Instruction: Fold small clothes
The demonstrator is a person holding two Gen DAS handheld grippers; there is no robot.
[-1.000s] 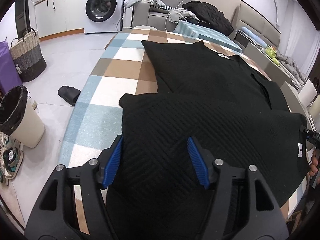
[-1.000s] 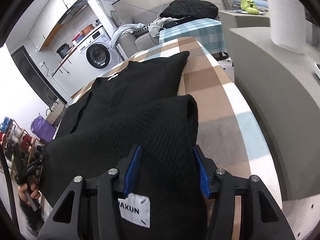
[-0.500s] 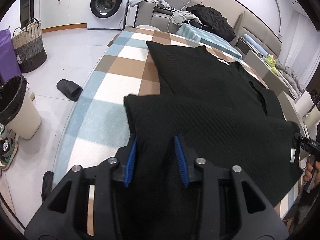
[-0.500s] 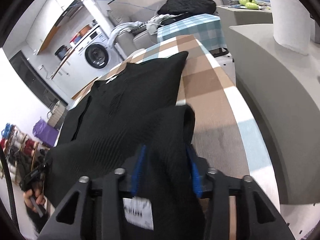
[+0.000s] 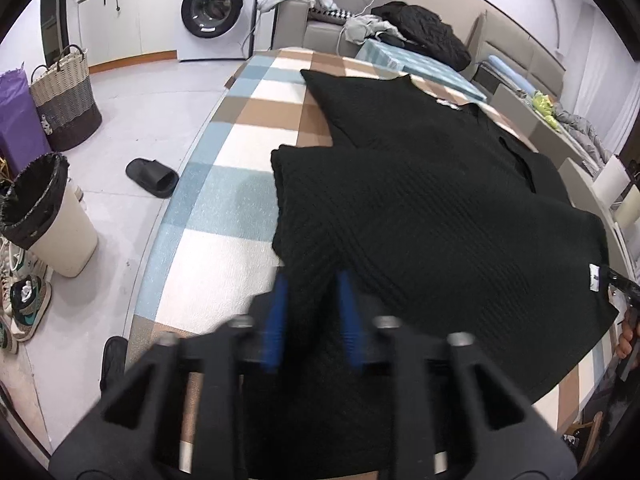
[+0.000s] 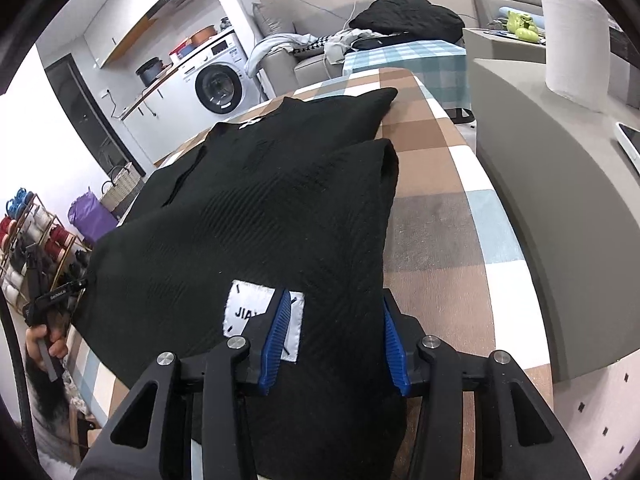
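The black sweater lies spread over the checked table, its lower part doubled back over the chest. The left gripper, blurred at 6 o'clock in its own view, has its blue pads close together with a bunched fold of the sweater pinched between them. Only the right wrist view shows the white label, at 6 o'clock beside the left-hand pad of the right gripper; that gripper's pads stand wider, cloth filling the gap, so whether it grips firmly I cannot tell. The left view alone shows the floor: a bin at 9 o'clock, a slipper, a basket at 10 o'clock. The washing machine stands at 11 o'clock. In the right view a grey counter runs along the table at 3 o'clock.
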